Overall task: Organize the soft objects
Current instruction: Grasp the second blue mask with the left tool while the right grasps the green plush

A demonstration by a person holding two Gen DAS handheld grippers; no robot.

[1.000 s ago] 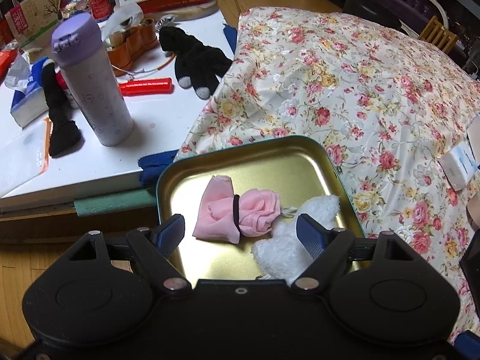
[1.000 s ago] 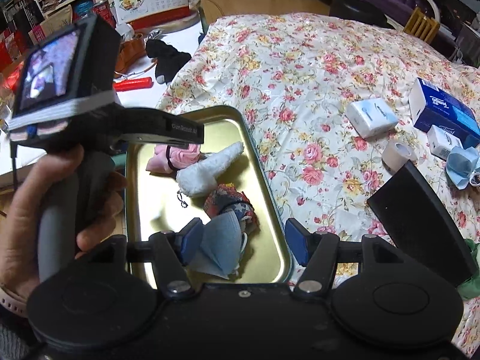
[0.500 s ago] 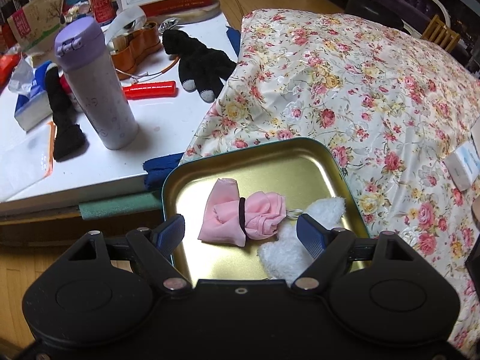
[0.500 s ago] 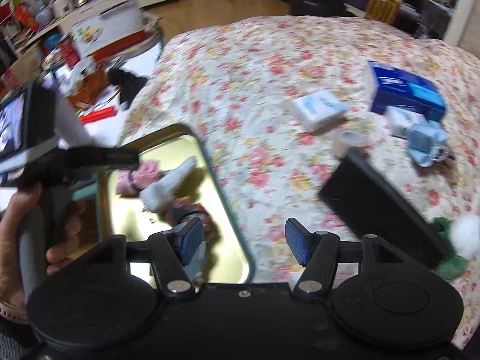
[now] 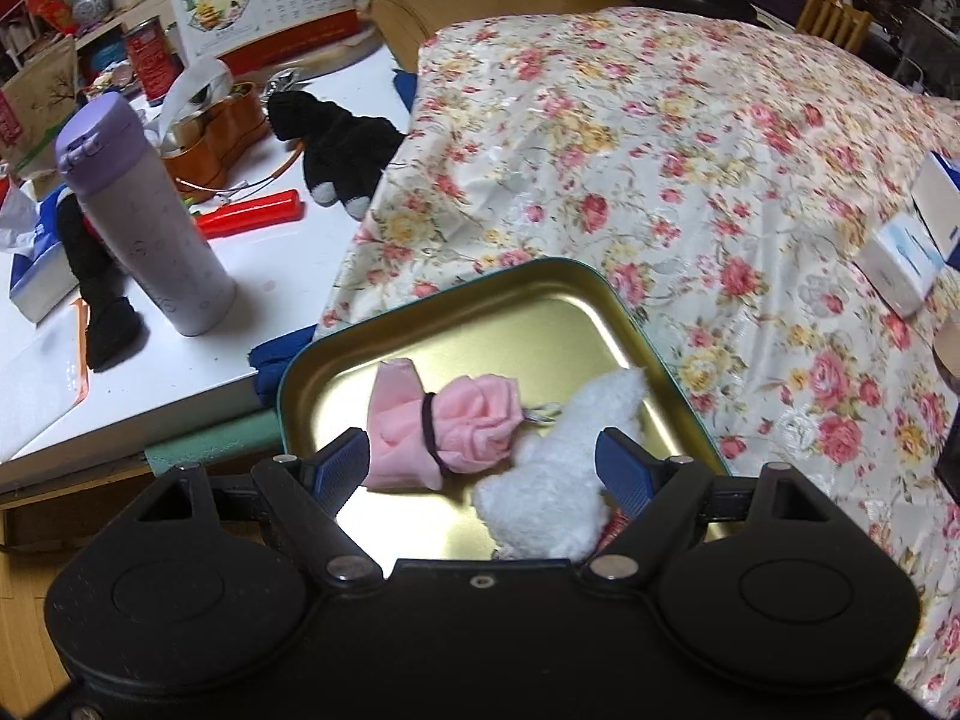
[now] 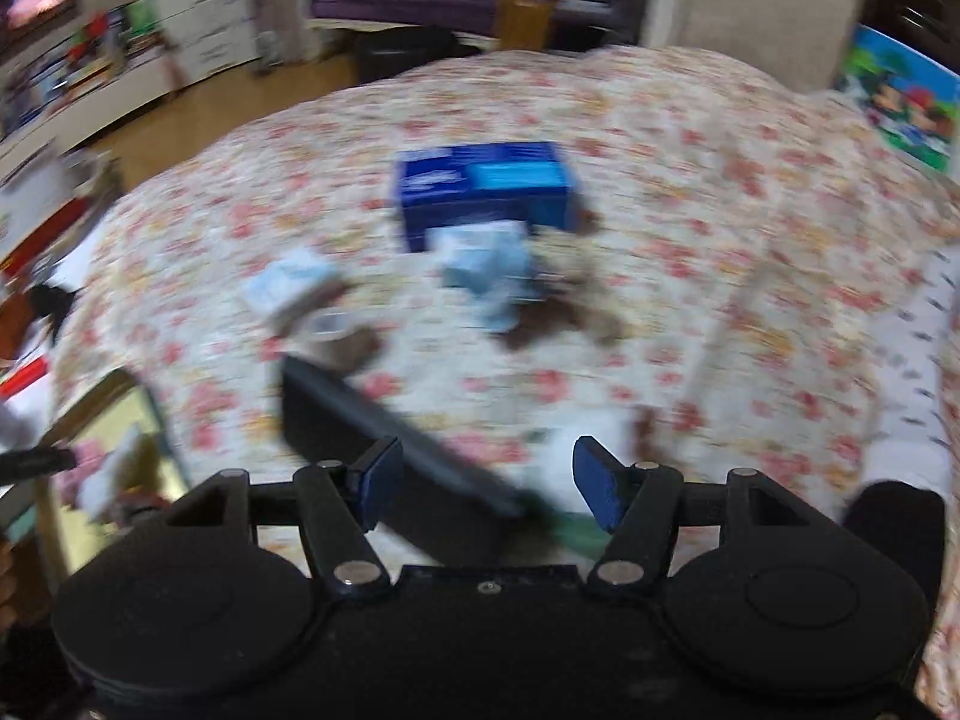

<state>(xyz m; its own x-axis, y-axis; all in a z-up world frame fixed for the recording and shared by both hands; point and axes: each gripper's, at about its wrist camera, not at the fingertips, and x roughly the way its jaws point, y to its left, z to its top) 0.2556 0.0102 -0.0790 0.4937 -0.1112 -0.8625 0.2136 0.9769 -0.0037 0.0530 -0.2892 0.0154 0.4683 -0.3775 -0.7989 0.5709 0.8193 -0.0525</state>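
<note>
Left wrist view: left tool (image 5: pixel 480 468) hangs over the near end of the gold tin tray (image 5: pixel 528 312), fingers spread wide, nothing between the pads. The tray sits on the flowered bedspread (image 5: pixel 690 180), its left edge against the white desk (image 5: pixel 288 252).

In the tray:
- pink cloth bundle (image 5: pixel 447 429), cinched by a dark hair band, lying flat just ahead of the left finger (image 5: pixel 345 468) and slightly inboard of it.
- white fluffy piece (image 5: pixel 558 480), touching the bundle's right side; its near part falls between the two fingers, close to the right one, and its tapered end points to the far right.
- a small metal ring shows where the two soft things meet.

Neither soft thing is touched by a pad, as far as the view shows.

On the desk: lilac-capped flask (image 5: pixel 144 222) upright, black gloves (image 5: pixel 336 150), red pen-like item (image 5: pixel 252 213), a desk calendar (image 5: pixel 270 6) at the back.

Right wrist view: heavy motion blur. Right tool (image 6: pixel 486 486) has its fingers apart and grips nothing. It points across the bedspread, well to the right of the tray, whose corner shows at the left edge (image 6: pixel 108 414). A long black flat object (image 6: pixel 384 438) runs diagonally under the left finger, with something green (image 6: pixel 576 531) near the right finger; the blur prevents identification. Farther off lie a dark blue box (image 6: pixel 486 192), a pale blue packet (image 6: pixel 486 264) just before it, a small white box (image 6: pixel 288 291) and a tape roll (image 6: pixel 336 339).
</note>
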